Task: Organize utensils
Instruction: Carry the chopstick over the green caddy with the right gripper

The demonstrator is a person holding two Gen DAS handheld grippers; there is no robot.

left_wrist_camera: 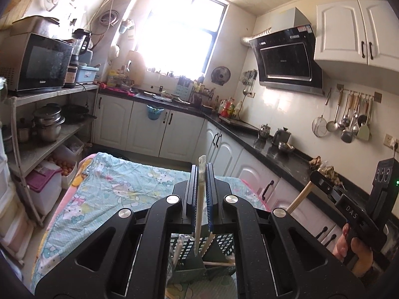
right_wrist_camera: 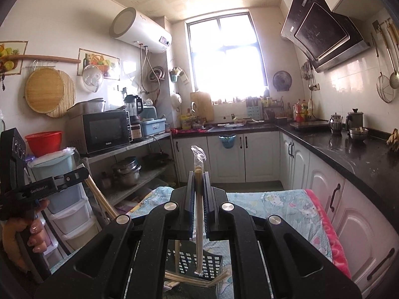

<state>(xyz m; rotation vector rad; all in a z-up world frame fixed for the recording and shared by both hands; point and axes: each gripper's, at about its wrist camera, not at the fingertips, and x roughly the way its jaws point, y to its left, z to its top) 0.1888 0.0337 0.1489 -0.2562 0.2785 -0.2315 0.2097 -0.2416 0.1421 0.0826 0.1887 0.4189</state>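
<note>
Left wrist: chopsticks (left_wrist_camera: 200, 199) apparently between claw (left_wrist_camera: 200, 172) fingers

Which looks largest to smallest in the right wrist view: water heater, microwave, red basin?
As they look:
1. Microwave and water heater, too alike to rank, and at different depths
2. Red basin, partly hidden
</note>
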